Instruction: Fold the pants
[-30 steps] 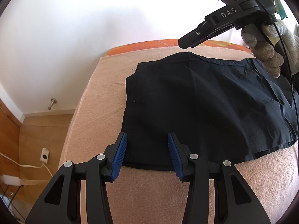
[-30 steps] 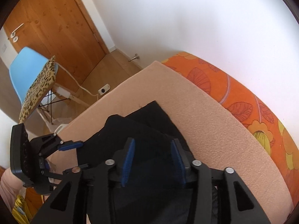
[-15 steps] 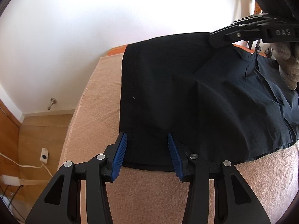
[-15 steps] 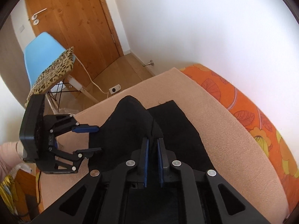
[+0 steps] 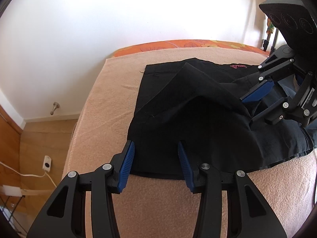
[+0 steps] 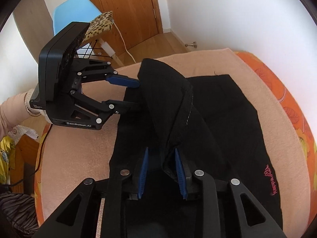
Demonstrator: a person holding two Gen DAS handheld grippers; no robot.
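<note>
The black pants lie on a peach blanket covering the bed, with one corner lifted into a loose peak that sags over the flat layer below; a pink logo shows toward the 4 o'clock side of the right wrist view. The right gripper has just been opening, and its jaws now stand apart with the raised fold between them, the cloth draped against the right pad but not clearly pinched. The left gripper is spread at 6 o'clock in its own view, straddling the near hem without squeezing it. The risk, as I judge it, is that the released peak collapses crooked: with neither gripper pinning fabric, the fold could slump sideways or snag on a pad as the hand withdraws, leaving a wrinkled, uneven edge. An orange flowered mattress edges the blanket.
</note>
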